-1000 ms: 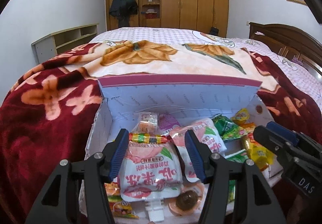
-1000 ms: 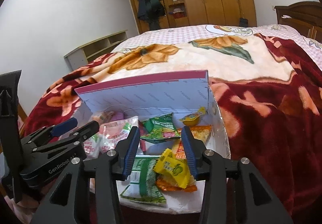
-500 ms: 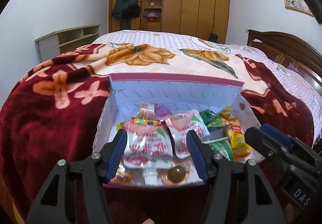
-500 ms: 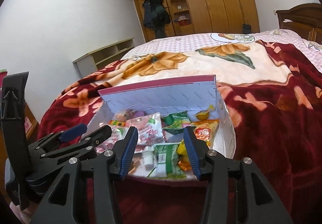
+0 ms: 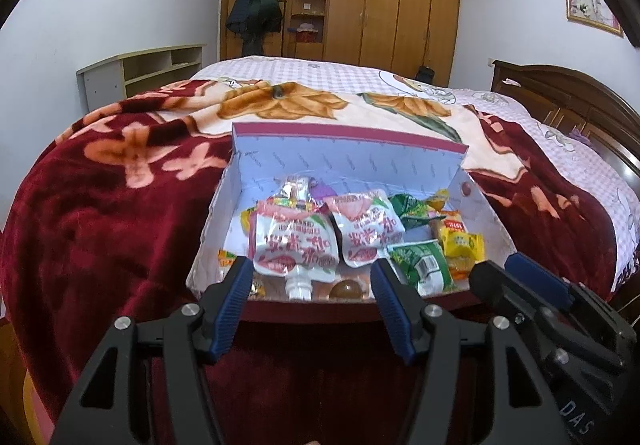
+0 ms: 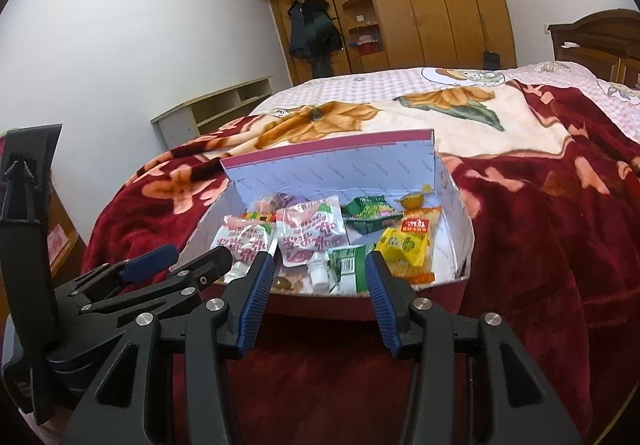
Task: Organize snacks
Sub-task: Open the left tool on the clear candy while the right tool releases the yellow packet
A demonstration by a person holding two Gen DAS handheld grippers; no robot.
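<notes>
On bed, one box [image 5: 478, 205], two pouches [image 5: 294, 245]

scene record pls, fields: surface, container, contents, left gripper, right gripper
surface: red floral blanket on a bed
container: open white box, lid flap upright at the far side
contents: two white-and-pink spouted pouches, green packets, yellow packets, a small brown jelly cup
left gripper: open, empty, short of the box
right gripper: open, empty, short of the box
</notes>
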